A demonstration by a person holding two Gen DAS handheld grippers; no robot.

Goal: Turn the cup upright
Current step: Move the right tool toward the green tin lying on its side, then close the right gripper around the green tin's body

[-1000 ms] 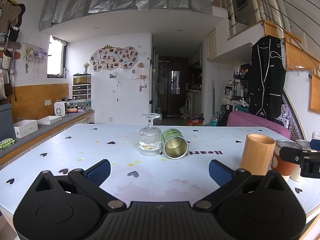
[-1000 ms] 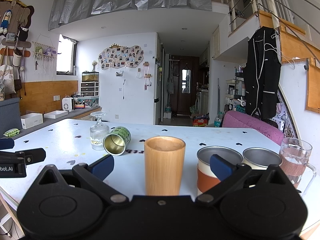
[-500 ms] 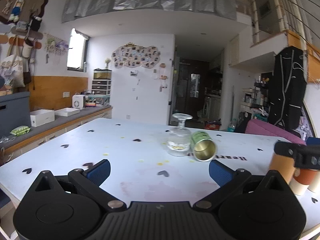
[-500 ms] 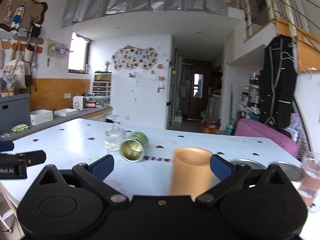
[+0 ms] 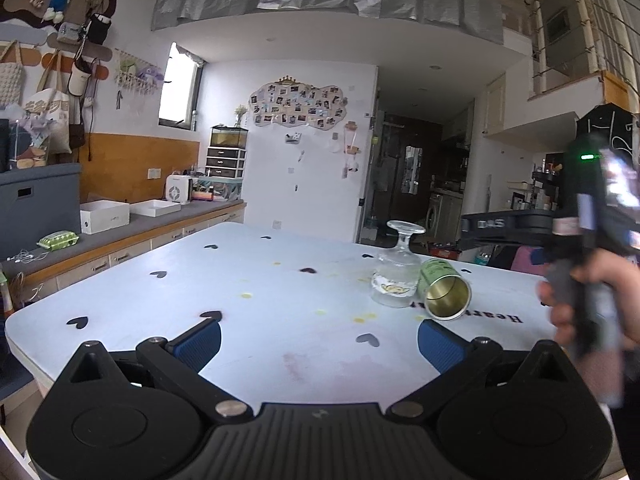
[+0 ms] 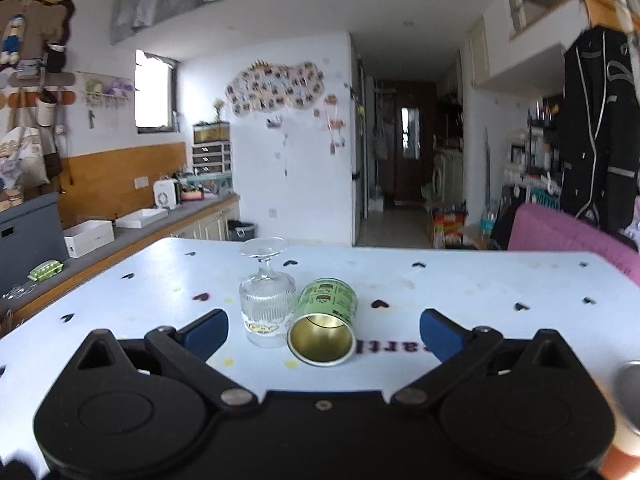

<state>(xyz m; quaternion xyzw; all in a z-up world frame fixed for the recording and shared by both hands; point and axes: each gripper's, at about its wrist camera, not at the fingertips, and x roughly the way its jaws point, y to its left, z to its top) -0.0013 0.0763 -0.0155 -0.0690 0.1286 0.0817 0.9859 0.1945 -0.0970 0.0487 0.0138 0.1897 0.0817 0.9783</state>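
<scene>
1. Green cup [image 6: 325,322] lies on its side on the table [image 6: 460,280], mouth toward the cameras, touching an inverted glass [image 6: 266,300] (foot up)
2. Right gripper [image 6: 323,328] is spread wide, holding nothing, with the cup between its fingers
3. Left gripper [image 5: 319,338] is likewise wide apart, holding nothing

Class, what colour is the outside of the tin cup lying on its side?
Green, with printed labels; the tin cup shows best in the right wrist view.

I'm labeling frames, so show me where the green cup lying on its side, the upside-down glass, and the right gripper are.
green cup [image 6: 326,305], right wrist view, on its printed side wall.
upside-down glass [image 6: 266,305], right wrist view, on its ribbed bowl.
right gripper [image 6: 324,330], right wrist view, midway between its fingertips.
</scene>
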